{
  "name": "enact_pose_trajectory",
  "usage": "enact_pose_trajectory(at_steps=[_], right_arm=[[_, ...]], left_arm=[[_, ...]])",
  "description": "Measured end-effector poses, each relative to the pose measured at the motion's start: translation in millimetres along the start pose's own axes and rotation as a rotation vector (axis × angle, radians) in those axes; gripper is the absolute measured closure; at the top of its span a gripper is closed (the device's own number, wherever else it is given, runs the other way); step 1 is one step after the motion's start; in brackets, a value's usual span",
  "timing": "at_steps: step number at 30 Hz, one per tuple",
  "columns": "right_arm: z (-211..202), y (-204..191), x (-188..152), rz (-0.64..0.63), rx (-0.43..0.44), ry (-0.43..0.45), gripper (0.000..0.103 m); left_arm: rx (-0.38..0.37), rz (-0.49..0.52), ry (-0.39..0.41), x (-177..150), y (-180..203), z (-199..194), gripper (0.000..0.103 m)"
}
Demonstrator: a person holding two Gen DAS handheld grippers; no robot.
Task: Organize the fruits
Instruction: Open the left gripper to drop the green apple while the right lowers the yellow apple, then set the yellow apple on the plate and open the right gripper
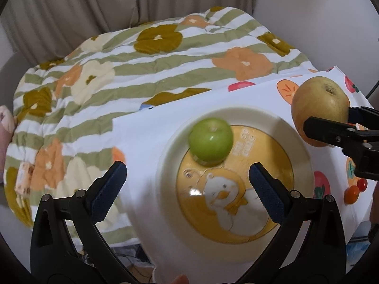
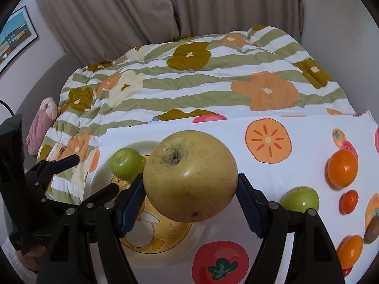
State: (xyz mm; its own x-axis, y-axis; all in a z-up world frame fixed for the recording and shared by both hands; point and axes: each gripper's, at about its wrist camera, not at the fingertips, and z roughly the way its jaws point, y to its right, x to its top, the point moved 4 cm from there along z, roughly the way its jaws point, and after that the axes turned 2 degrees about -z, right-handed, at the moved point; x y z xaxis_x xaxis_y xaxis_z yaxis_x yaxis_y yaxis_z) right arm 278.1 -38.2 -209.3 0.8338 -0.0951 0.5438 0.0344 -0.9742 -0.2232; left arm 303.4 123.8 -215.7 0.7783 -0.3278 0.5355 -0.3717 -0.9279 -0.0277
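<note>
Pear (image 2: 190, 176) sits clamped in my right gripper (image 2: 190, 187), held above the plate's (image 2: 189, 248) edge. One green apple (image 2: 126, 164) lies on the plate; another (image 2: 300, 198) waits on the cloth (image 2: 296, 172). My left gripper (image 1: 187, 189) hangs open, empty, over the plate.

A striped flower-print quilt (image 2: 189, 80) covers the bed beneath beige curtains (image 2: 118, 7) — a framed picture (image 2: 14, 35) hangs left, a pink plush toy (image 2: 41, 123) lies beside the quilt.
</note>
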Motion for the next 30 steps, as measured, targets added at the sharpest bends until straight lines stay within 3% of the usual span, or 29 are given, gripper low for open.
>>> enact_pose_trajectory(at_steps=[8, 14, 25, 27, 29, 30], right_arm=[[24.7, -22.8, -0.7, -0.150, 0.021, -0.058, 0.032], [47.3, -36.8, -5.2, -0.270, 0.007, -0.046, 0.032], [64.1, -49.6, -5.2, -0.303, -0.031, -0.040, 0.031], [61.8, -50.7, -4.1, -0.293, -0.018, -0.027, 0.027], [54.0, -50.9, 0.1, -0.286, -0.019, 0.017, 0.001], [52.0, -52.3, 1.2, -0.288, -0.019, 0.029, 0.000]], left_arm=[[0.019, -0.027, -0.020, -16.9, -14.3, -6.0, 0.000], [0.011, -0.035, -0.055, -34.4, -15.5, 3.8, 0.000], [-0.002, -0.018, -0.055, -35.6, -17.7, 8.8, 0.000], [-0.001, -0.014, -0.054, -35.5, -18.4, 8.5, 0.000], [0.000, -0.010, -0.052, -35.5, -19.6, 7.5, 0.000], [0.000, -0.010, -0.050, -35.7, -19.5, 7.0, 0.000]])
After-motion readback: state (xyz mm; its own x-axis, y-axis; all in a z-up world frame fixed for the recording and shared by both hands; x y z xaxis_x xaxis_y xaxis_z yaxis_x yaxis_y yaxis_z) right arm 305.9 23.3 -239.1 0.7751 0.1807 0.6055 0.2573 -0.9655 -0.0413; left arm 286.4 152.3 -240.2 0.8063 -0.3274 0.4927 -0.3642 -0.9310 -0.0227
